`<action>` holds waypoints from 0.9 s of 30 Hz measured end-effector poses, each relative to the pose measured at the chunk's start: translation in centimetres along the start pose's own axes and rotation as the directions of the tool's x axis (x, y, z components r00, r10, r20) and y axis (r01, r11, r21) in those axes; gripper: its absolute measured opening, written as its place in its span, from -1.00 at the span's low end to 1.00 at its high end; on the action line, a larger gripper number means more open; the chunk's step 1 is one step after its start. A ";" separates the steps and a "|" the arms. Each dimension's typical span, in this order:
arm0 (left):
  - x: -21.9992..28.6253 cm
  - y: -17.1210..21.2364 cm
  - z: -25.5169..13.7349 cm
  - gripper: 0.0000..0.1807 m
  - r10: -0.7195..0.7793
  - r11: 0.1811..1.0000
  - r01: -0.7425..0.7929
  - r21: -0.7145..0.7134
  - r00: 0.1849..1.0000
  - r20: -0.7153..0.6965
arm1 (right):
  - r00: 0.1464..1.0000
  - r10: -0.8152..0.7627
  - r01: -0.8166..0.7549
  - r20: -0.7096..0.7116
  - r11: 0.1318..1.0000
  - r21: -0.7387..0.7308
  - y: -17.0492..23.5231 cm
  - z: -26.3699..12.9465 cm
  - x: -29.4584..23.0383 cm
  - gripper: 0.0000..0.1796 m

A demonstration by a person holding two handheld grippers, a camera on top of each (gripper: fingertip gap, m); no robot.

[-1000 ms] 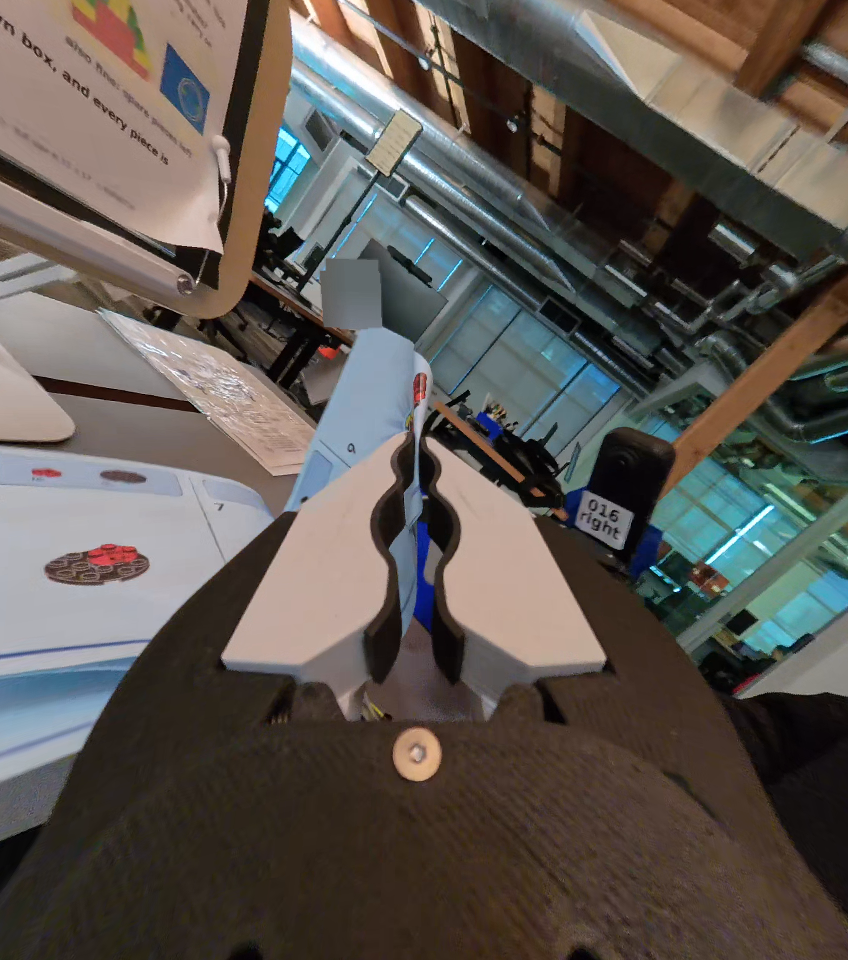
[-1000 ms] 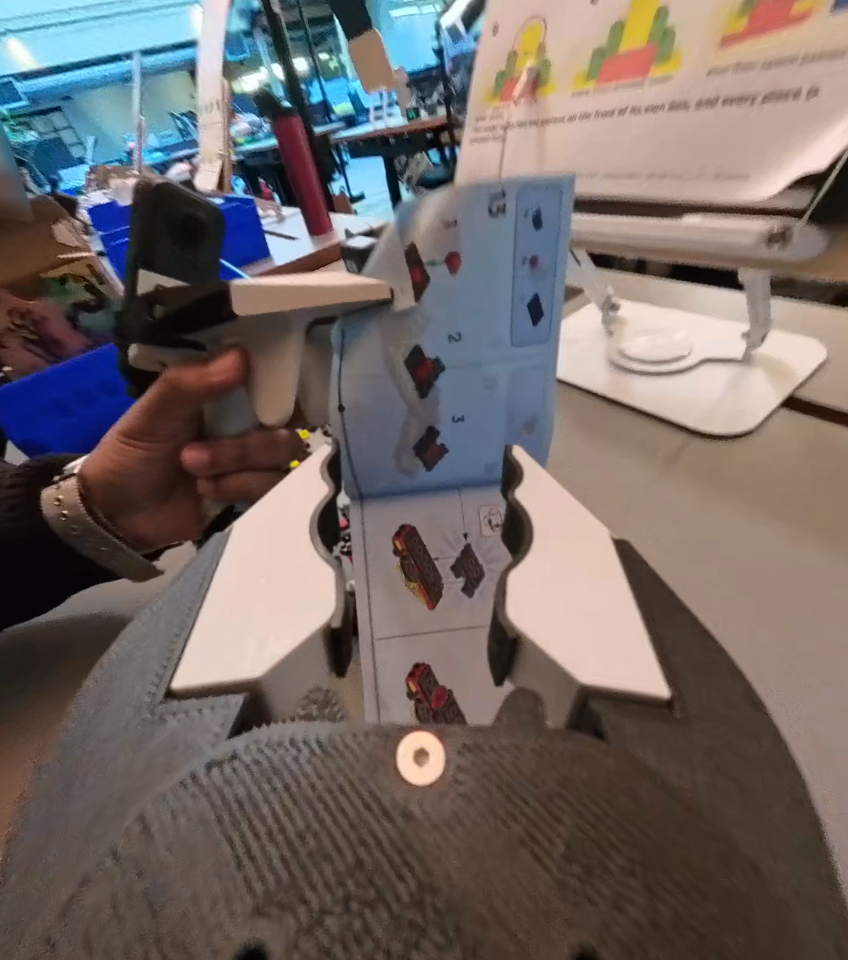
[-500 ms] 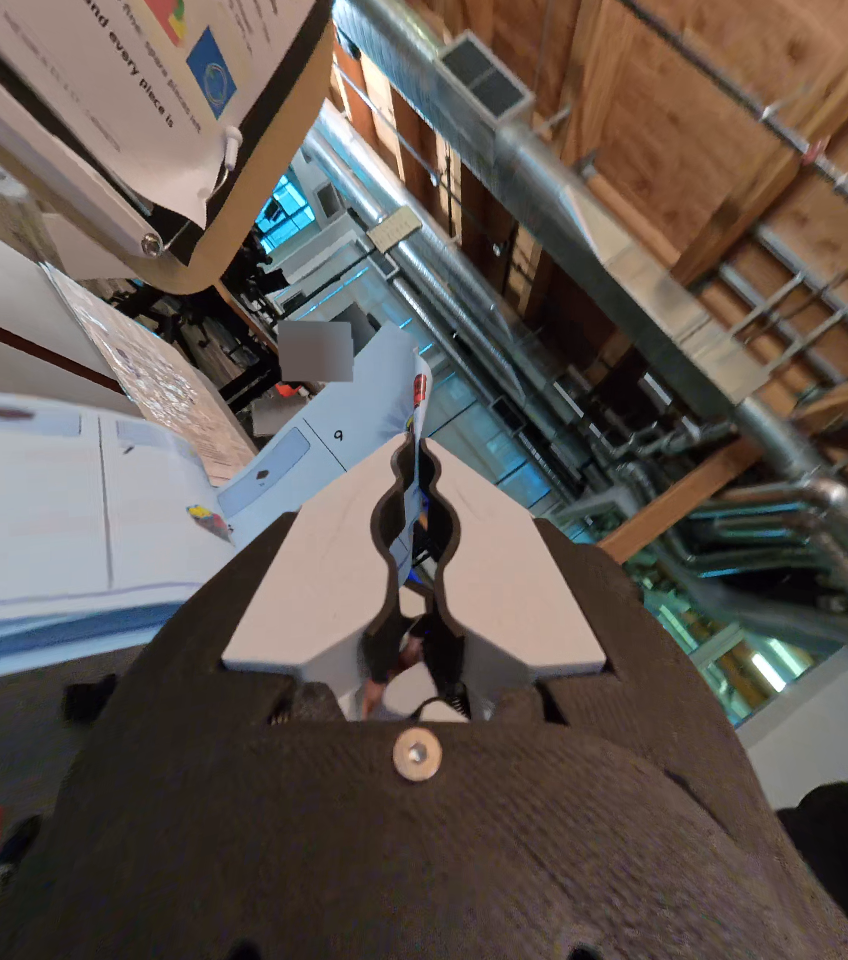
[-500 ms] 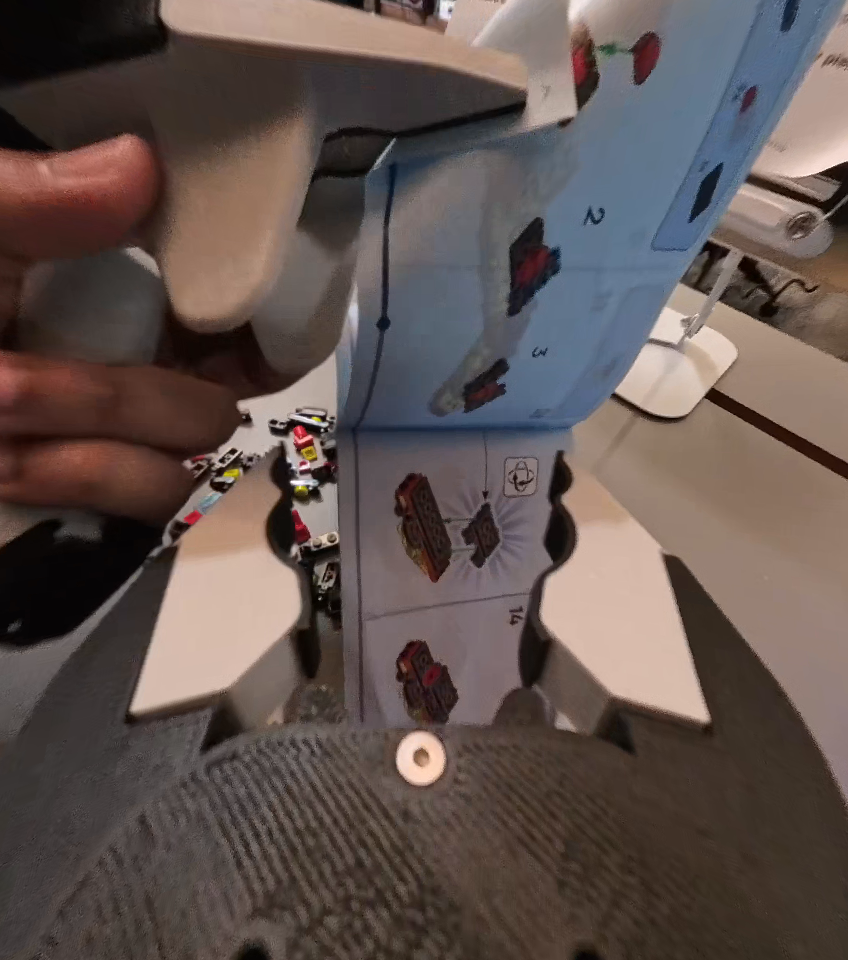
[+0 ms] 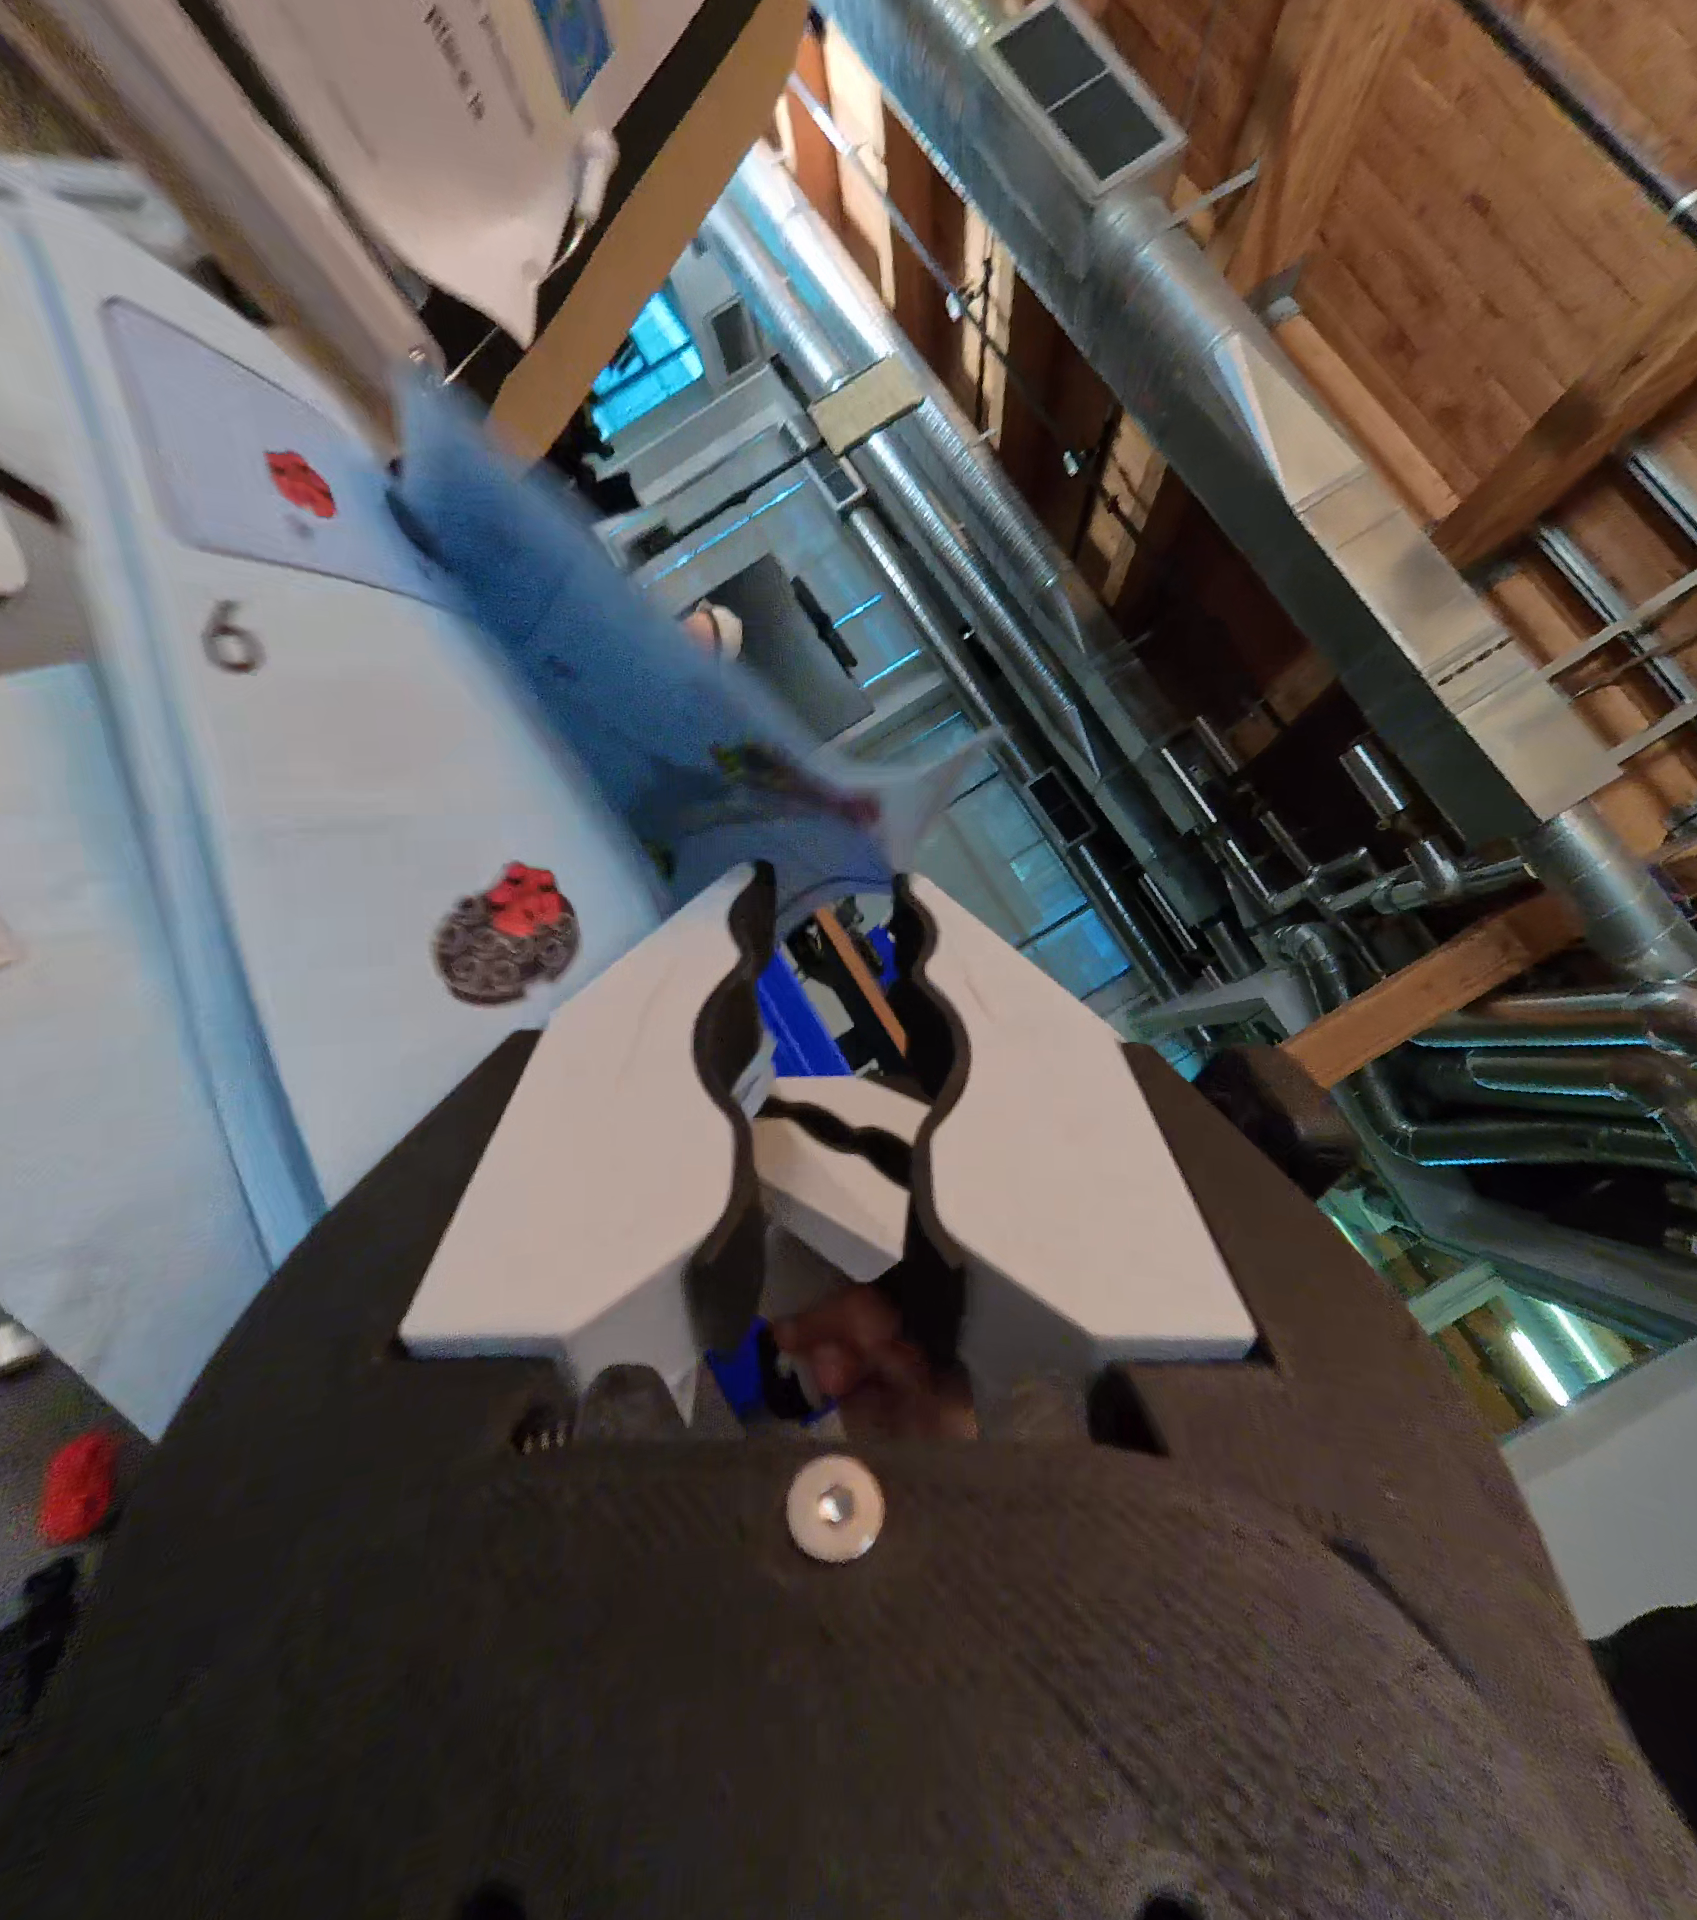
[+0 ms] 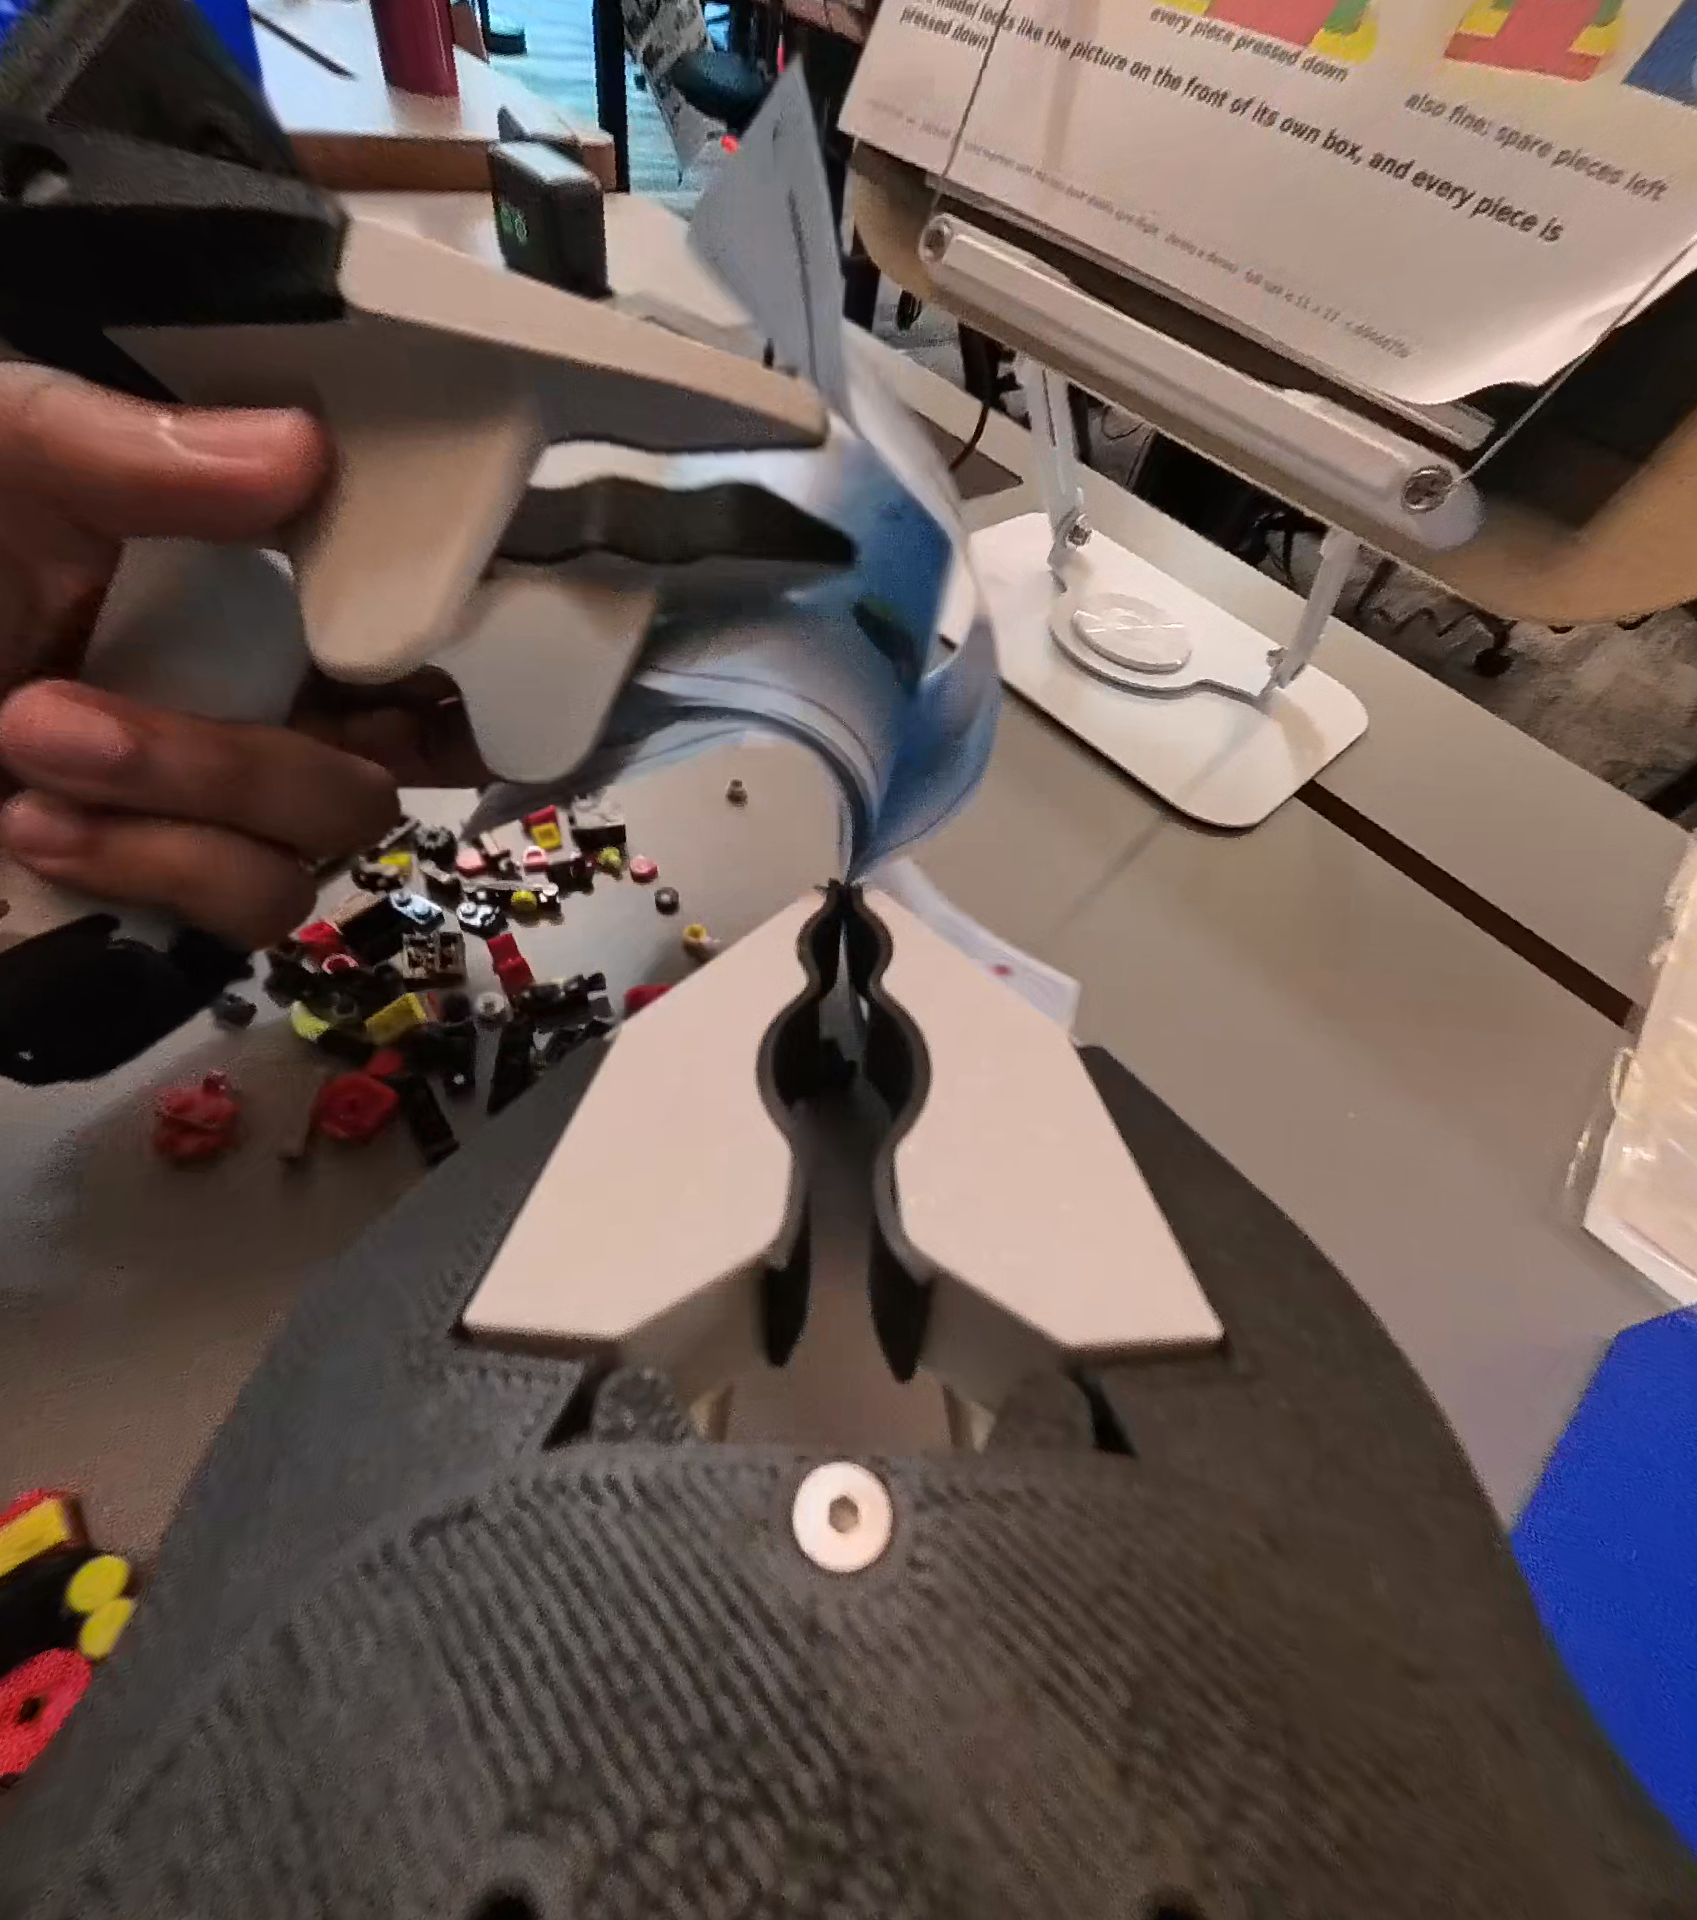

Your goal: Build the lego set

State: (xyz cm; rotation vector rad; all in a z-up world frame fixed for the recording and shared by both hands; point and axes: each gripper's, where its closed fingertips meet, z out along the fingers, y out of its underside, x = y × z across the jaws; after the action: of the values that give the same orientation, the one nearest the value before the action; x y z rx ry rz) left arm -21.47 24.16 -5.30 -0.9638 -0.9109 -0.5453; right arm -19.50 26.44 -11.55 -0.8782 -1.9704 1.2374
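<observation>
My right gripper (image 6: 839,904) pinches the instruction booklet (image 6: 885,665) at its 12 o'clock tips to anchor it. My left gripper (image 5: 828,894), fingers spread, has nothing clamped. Loose lego pieces (image 6: 470,956) lie at 10 o'clock on the table (image 6: 1239,987).

Two facing wrist views, close booklet (image 6: 885,644)

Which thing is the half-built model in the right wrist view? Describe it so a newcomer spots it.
Start at the grey table and its scattered pile of loose bricks. Go to the lower left corner of the view: the half-built model sits alone there, a joined black clump with yellow studs and a red ring, unlike the single loose pieces.
</observation>
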 end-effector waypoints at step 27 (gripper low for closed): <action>-5.8 2.2 -1.3 -0.83 0.353 0.911 -0.259 -0.320 0.893 0.281 | 0.995 0.056 -0.037 0.086 0.977 -0.210 6.9 2.6 -1.8 -1.00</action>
State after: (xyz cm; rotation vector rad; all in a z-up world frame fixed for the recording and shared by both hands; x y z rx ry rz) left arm -22.36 24.12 -11.61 -1.4584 -0.9702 -0.2378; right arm -19.14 26.04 -19.13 -0.9909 -2.1944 1.1288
